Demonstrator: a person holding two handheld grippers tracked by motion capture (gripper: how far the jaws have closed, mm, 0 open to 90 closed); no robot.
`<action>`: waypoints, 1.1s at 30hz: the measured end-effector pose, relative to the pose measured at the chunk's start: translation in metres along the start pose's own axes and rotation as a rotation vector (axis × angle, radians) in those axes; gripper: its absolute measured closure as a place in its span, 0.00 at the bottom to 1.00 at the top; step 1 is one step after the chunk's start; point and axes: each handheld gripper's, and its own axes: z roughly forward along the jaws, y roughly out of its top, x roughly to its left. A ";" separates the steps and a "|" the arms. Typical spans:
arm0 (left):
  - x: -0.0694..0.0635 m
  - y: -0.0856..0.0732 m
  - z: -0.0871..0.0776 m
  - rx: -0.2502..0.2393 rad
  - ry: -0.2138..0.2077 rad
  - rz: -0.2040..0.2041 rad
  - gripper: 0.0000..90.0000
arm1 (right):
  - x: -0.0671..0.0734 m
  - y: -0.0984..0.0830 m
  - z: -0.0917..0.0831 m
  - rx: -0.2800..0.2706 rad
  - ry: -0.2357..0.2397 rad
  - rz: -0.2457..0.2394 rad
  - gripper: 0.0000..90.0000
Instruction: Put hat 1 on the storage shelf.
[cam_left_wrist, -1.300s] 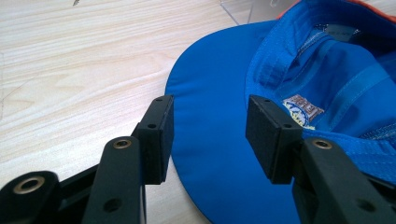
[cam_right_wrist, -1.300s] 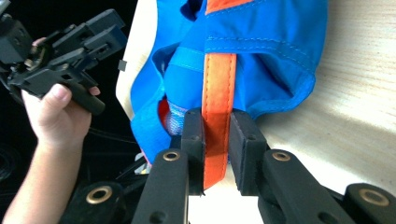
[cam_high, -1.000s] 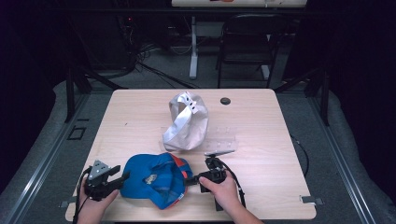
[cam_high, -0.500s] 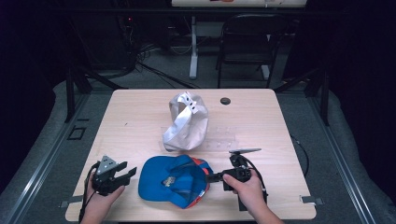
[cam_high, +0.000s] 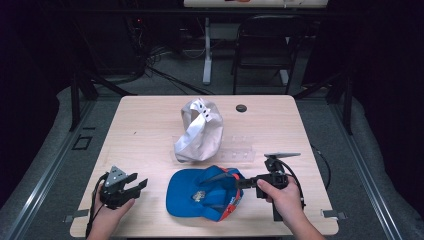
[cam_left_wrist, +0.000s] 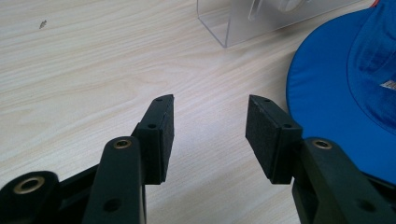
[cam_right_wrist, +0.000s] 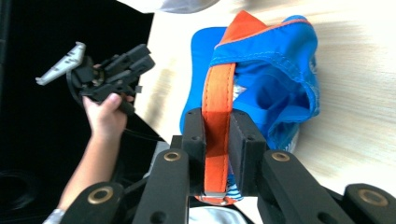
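Note:
A blue cap with an orange strap lies near the table's front edge. My right gripper is shut on that strap at the cap's right side, with the back of the cap lifted a little. In the right gripper view the orange strap runs straight between the jaws of the right gripper, and the blue cap hangs beyond. My left gripper stands open to the left of the cap, apart from it. In its own view the left gripper has nothing between its pads, and the cap's brim lies at the right.
A pale grey cap rests on a clear plastic stand in the middle of the table. A small black disc lies near the far edge. A chair stands behind the table.
My right gripper has moved right and up with the orange strap in it, dragging the blue cap to the right. The left gripper has stayed almost where it was.

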 end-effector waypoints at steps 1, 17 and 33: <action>0.000 0.000 0.000 0.000 0.000 -0.003 0.58 | 0.000 0.001 -0.001 0.002 0.013 0.008 0.87; 0.000 0.000 0.001 -0.001 -0.003 0.000 0.58 | 0.028 0.030 -0.031 -0.068 0.301 0.115 0.87; 0.000 0.000 0.000 -0.007 0.002 -0.002 0.58 | 0.073 0.056 -0.069 -0.141 0.293 0.082 0.87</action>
